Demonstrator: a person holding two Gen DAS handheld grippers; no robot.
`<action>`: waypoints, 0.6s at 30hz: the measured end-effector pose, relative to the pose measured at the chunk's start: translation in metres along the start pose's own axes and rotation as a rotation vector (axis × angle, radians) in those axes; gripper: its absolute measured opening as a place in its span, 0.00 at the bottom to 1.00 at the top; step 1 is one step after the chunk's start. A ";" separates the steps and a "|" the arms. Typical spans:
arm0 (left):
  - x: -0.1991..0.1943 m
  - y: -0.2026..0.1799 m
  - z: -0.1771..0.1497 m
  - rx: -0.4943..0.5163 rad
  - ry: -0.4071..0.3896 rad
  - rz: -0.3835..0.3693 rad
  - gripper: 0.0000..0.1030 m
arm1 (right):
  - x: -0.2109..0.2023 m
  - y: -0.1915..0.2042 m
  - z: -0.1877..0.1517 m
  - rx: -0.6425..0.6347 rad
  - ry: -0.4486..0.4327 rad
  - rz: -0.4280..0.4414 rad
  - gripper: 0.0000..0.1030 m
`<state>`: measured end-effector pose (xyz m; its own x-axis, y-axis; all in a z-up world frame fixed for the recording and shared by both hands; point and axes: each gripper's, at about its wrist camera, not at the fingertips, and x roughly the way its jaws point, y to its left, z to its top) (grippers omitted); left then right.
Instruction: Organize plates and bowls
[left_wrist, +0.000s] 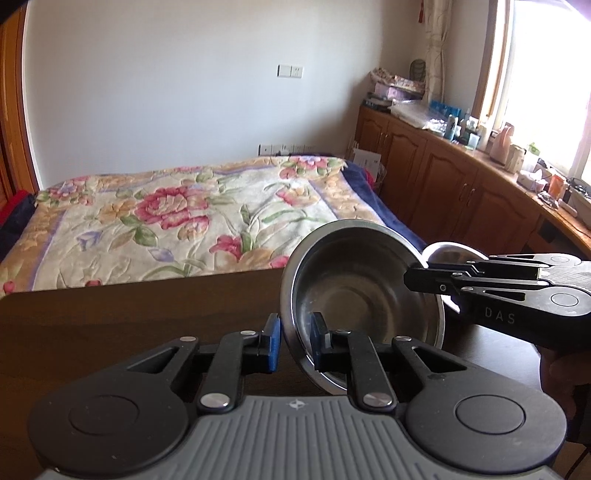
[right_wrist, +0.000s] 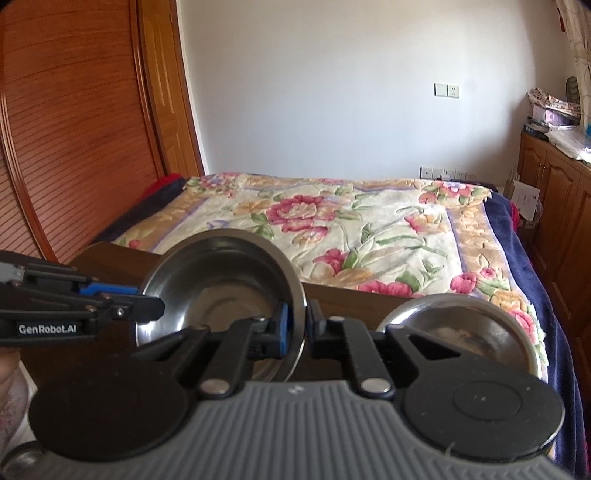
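- left gripper (left_wrist: 293, 341): pads straddle the near-left rim of the big steel bowl (left_wrist: 354, 295), one outside the wall, one inside. A small gap shows at the outer pad in the left wrist view, so cannot tell if it's clamped or just closing.
- big steel bowl: tipped up on edge above the dark wooden table (left_wrist: 129, 321), open side toward the cameras, held at both rims.
- right gripper (right_wrist: 295, 325): pinching the bowl's right rim, blue pad inside, wall between the fingers.
- second steel bowl (right_wrist: 465, 332): further right, by the table's edge near the bed (right_wrist: 351, 229), free of both grippers.
- handling guess: thin stainless steel, light, rigid, not fragile but smooth and slippery; the rim is the only grip, and it could swivel between the pads, so hold opposite rims.
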<state>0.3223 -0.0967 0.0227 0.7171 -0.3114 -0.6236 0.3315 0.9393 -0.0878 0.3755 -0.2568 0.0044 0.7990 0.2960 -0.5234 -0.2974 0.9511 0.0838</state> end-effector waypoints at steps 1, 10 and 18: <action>-0.005 -0.001 0.000 0.005 -0.010 -0.001 0.17 | -0.003 0.001 0.000 0.001 -0.006 0.001 0.12; -0.045 -0.010 -0.002 0.036 -0.079 -0.013 0.17 | -0.035 0.011 0.001 -0.005 -0.064 -0.005 0.12; -0.075 -0.015 -0.010 0.052 -0.119 -0.038 0.15 | -0.059 0.017 -0.002 -0.015 -0.095 -0.014 0.12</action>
<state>0.2573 -0.0859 0.0625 0.7700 -0.3639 -0.5242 0.3888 0.9189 -0.0667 0.3221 -0.2581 0.0355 0.8489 0.2902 -0.4417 -0.2928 0.9540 0.0642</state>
